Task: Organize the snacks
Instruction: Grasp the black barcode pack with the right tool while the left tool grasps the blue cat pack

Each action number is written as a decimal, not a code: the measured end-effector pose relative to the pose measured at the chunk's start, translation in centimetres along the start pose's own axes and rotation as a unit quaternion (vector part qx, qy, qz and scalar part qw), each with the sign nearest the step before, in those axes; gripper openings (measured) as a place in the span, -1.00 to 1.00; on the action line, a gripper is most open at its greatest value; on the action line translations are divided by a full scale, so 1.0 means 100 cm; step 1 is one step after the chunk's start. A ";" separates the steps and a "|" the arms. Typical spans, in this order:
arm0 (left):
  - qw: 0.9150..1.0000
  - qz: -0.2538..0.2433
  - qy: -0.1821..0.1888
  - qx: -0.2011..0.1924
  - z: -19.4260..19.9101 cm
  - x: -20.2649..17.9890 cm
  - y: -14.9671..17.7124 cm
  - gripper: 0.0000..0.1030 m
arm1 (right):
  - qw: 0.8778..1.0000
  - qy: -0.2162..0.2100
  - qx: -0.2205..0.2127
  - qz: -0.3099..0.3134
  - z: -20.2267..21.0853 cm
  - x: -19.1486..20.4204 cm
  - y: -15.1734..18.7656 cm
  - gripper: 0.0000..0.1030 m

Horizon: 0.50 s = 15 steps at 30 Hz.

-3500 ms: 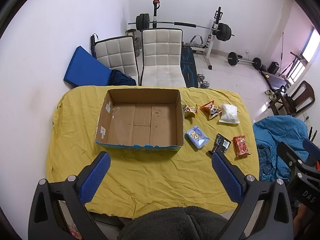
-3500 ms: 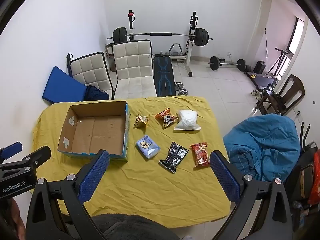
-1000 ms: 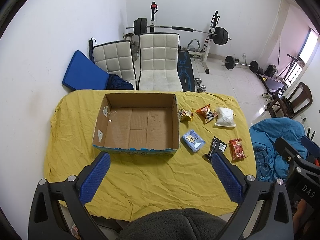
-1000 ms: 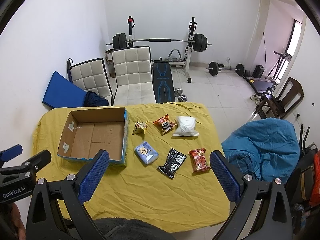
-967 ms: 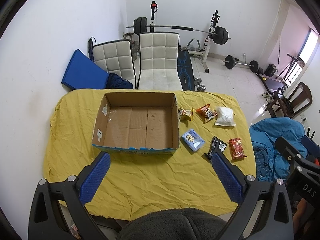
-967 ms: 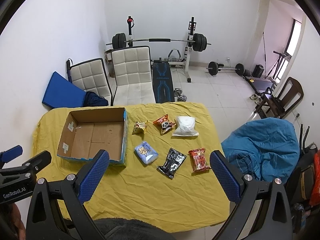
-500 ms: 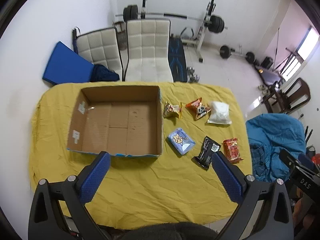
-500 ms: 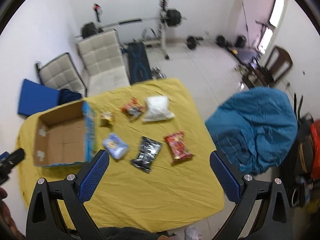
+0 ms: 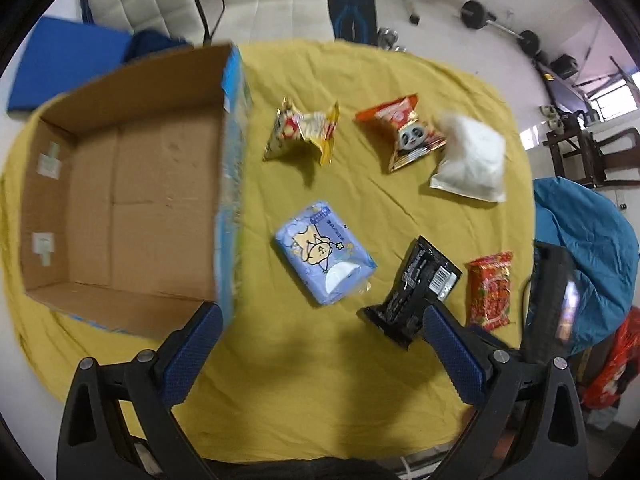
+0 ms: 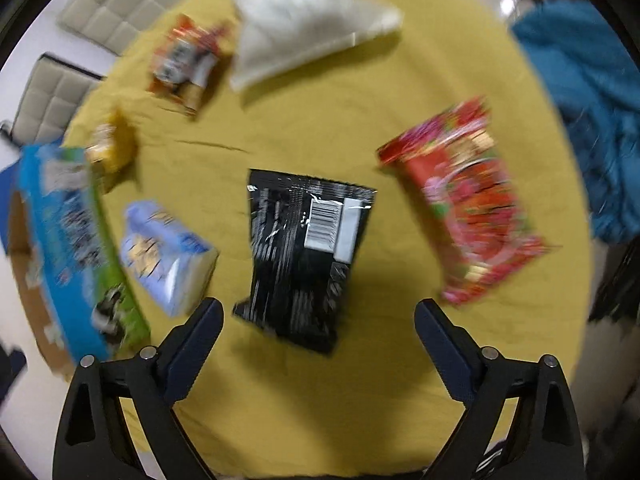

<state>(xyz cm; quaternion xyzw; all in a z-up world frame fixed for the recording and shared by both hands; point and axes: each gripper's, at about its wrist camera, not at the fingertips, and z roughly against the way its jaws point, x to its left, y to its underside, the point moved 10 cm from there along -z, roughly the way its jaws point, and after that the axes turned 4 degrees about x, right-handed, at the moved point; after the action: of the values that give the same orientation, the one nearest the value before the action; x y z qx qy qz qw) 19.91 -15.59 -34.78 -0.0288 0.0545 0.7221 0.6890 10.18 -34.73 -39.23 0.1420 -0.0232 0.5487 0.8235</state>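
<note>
An empty cardboard box (image 9: 120, 200) sits at the left of the yellow-covered table (image 9: 320, 380). Right of it lie several snack packs: a pale blue pack (image 9: 324, 252), a black pack (image 9: 412, 292), a red pack (image 9: 490, 290), a yellow pack (image 9: 304, 132), an orange panda pack (image 9: 404, 132) and a white pouch (image 9: 470, 160). My left gripper (image 9: 320, 356) hangs open above the table, just short of the blue pack. My right gripper (image 10: 318, 340) is open, low over the near end of the black pack (image 10: 304, 248), with the red pack (image 10: 468, 208) to its right.
Two white padded chairs (image 9: 240, 0) and a blue mat (image 9: 60, 60) stand behind the table. Weight-training gear (image 9: 480, 8) is on the floor beyond. A blue beanbag (image 9: 588, 232) sits close to the table's right edge. The box's printed blue wall (image 10: 76, 248) is left of my right gripper.
Both grippers have dropped fast from high above toward the table, so the snacks loom much larger. The right one has closed in on the black pack. Nothing on the table moved.
</note>
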 end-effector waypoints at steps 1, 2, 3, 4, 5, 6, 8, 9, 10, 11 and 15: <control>1.000 0.005 -0.002 0.005 -0.008 0.002 -0.003 1.00 | 1.000 -0.004 0.005 -0.007 -0.010 0.001 -0.001 0.86; 1.000 0.013 -0.007 0.015 -0.017 0.005 -0.005 1.00 | 1.000 -0.009 0.015 -0.015 -0.021 0.003 -0.003 0.84; 1.000 0.019 -0.005 0.022 -0.022 0.005 -0.006 1.00 | 0.999 -0.014 0.026 -0.022 -0.033 0.005 -0.004 0.79; 0.999 0.028 -0.004 0.032 -0.029 0.006 -0.007 1.00 | 0.999 -0.021 0.033 -0.024 -0.039 0.008 -0.003 0.72; 0.999 0.033 -0.007 0.038 -0.034 0.009 -0.007 1.00 | 0.999 -0.022 0.041 -0.021 -0.048 0.012 -0.003 0.68; 0.998 0.036 -0.008 0.045 -0.037 0.011 -0.009 1.00 | 0.999 -0.008 0.044 -0.014 -0.053 0.012 -0.001 0.68; 0.997 0.039 -0.013 0.059 -0.047 0.015 -0.008 1.00 | 0.999 0.026 0.037 0.013 -0.053 0.014 0.000 0.46; 0.997 0.040 -0.014 0.066 -0.051 0.014 -0.011 1.00 | 0.998 0.047 0.040 0.030 -0.052 0.010 0.001 0.23; 0.996 0.041 -0.014 0.073 -0.055 0.014 -0.010 1.00 | 0.997 0.048 0.041 0.038 -0.051 0.009 0.002 0.18; 0.996 0.042 -0.013 0.078 -0.059 0.014 -0.010 1.00 | 0.997 0.049 0.044 0.047 -0.050 0.004 0.002 0.17; 0.993 0.058 -0.012 0.104 -0.084 0.012 -0.011 1.00 | 0.994 0.075 0.046 0.061 -0.037 -0.022 0.003 0.15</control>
<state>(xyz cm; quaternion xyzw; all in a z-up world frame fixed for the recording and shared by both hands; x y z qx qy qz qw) 20.71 -15.35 -43.33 0.0547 0.1232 0.7518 0.6454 8.60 -35.63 -43.10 0.1362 0.0555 0.6072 0.7808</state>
